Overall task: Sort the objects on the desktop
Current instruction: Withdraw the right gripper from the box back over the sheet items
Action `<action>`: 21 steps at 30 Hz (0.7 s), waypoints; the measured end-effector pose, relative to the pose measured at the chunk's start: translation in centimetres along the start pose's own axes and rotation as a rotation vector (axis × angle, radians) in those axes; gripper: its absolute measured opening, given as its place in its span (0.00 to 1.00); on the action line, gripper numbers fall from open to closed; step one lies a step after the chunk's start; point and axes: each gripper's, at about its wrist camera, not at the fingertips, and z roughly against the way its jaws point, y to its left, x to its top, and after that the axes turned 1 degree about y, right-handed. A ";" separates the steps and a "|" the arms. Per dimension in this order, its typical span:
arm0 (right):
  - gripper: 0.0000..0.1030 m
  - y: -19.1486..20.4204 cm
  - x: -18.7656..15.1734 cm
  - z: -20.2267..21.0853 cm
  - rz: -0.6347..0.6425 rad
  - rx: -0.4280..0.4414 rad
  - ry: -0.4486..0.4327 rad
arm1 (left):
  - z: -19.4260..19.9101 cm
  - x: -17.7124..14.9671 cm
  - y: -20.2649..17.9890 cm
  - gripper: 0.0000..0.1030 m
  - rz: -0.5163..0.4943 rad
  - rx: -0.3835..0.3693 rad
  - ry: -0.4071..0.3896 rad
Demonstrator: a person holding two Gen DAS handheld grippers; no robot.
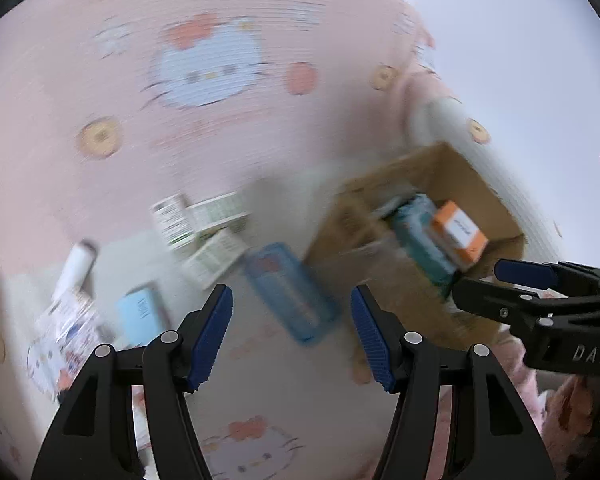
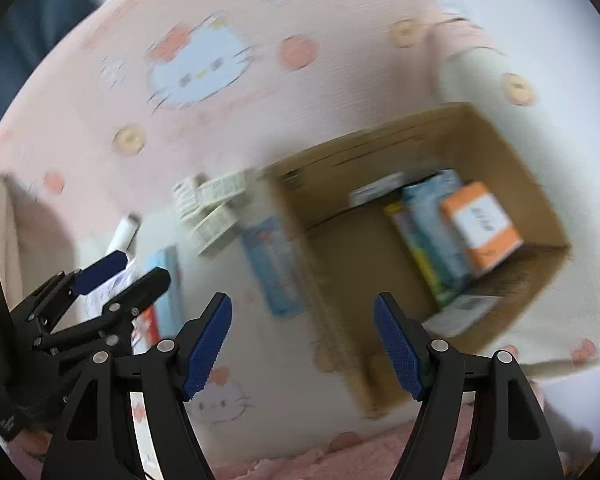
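Both views are motion-blurred. The left hand-held gripper [image 1: 292, 332] has its jaws spread apart with nothing between them, above a pink cartoon-cat cloth [image 1: 100, 80] covering the surface. The right hand-held gripper [image 2: 303, 344] likewise has its jaws wide apart and empty. An open cardboard box [image 2: 500, 140] sits on the cloth and contains an orange box [image 2: 482, 226], a teal box [image 2: 436, 220] and other packages. Just beside its left wall lies a blue rectangular package [image 2: 274, 264]. Farther left lie a cluster of white-green cartons [image 2: 214, 208], a light-blue box [image 1: 140, 316] and a white tube [image 1: 76, 268].
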 end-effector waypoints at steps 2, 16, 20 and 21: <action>0.70 2.0 -0.2 -1.2 0.054 0.007 0.037 | 0.2 -1.3 2.2 0.64 0.025 0.032 -0.005; 0.70 16.9 -3.3 -11.1 0.373 0.113 0.207 | 0.1 -12.9 14.6 0.64 0.261 0.161 0.113; 0.70 19.1 -5.2 -13.6 0.422 0.183 0.243 | -0.2 -15.0 16.3 0.64 0.326 0.196 0.147; 0.70 19.3 -5.5 -14.0 0.425 0.191 0.250 | -0.4 -15.4 16.7 0.64 0.347 0.196 0.158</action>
